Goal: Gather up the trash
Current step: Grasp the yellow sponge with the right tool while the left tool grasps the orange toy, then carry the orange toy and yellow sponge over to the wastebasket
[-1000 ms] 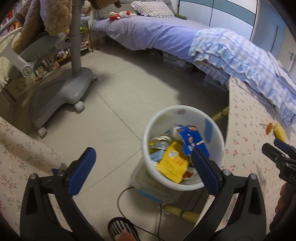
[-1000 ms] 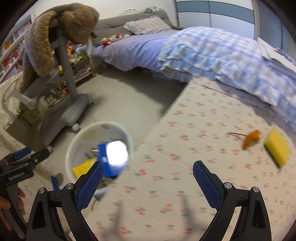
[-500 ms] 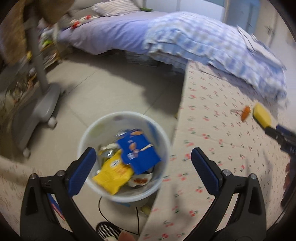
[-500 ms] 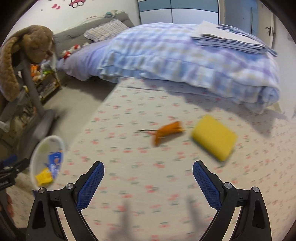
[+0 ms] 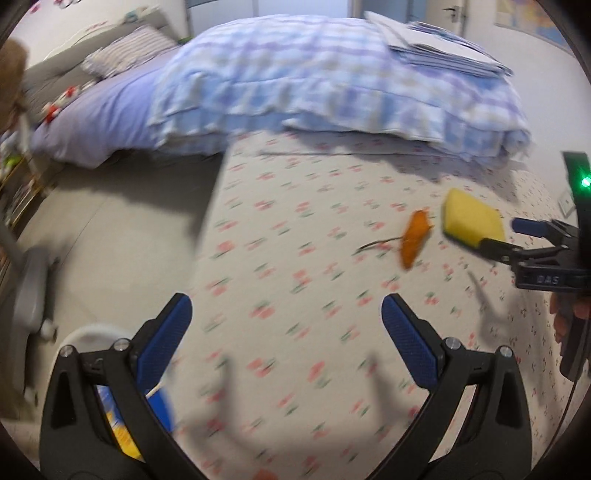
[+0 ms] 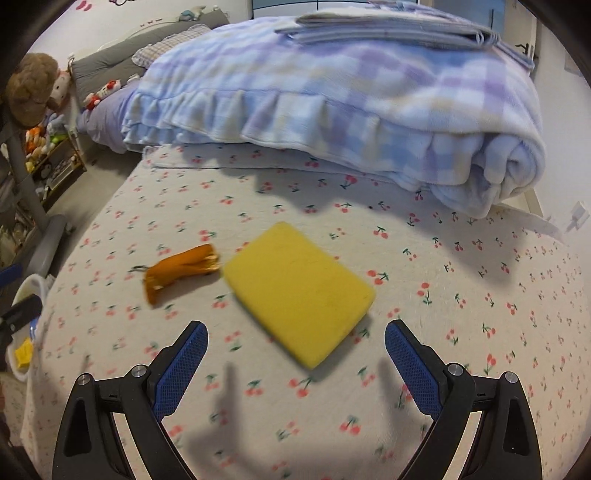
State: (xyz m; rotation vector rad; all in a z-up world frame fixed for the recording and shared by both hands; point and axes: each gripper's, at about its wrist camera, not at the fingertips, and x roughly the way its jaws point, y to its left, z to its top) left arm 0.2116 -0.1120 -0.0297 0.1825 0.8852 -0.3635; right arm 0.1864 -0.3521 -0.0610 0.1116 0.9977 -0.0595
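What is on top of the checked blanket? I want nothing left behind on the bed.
A stack of folded sheets lies on the checked blanket. Anything under the blanket is hidden.

Rt gripper (image 6: pixel 295 354): black frame, blue textured pads (image 6: pixel 180 373), jaws wide apart. Between/just ahead of jaws: yellow sponge (image 6: pixel 299 291), plain. Left of it, ahead of left jaw: orange peel scrap (image 6: pixel 181 267) w/ dark stem. Under both: cream sheet (image 6: pixel 461 332), small red cherry print w/ green stems. Beyond jaws: blanket (image 6: pixel 332 99), pale blue/lilac/white check. Lt gripper (image 5: pixel 286 343): same black + blue. White bin (image 5: pixel 86 332) by its left jaw, yellow + blue wrappers inside.
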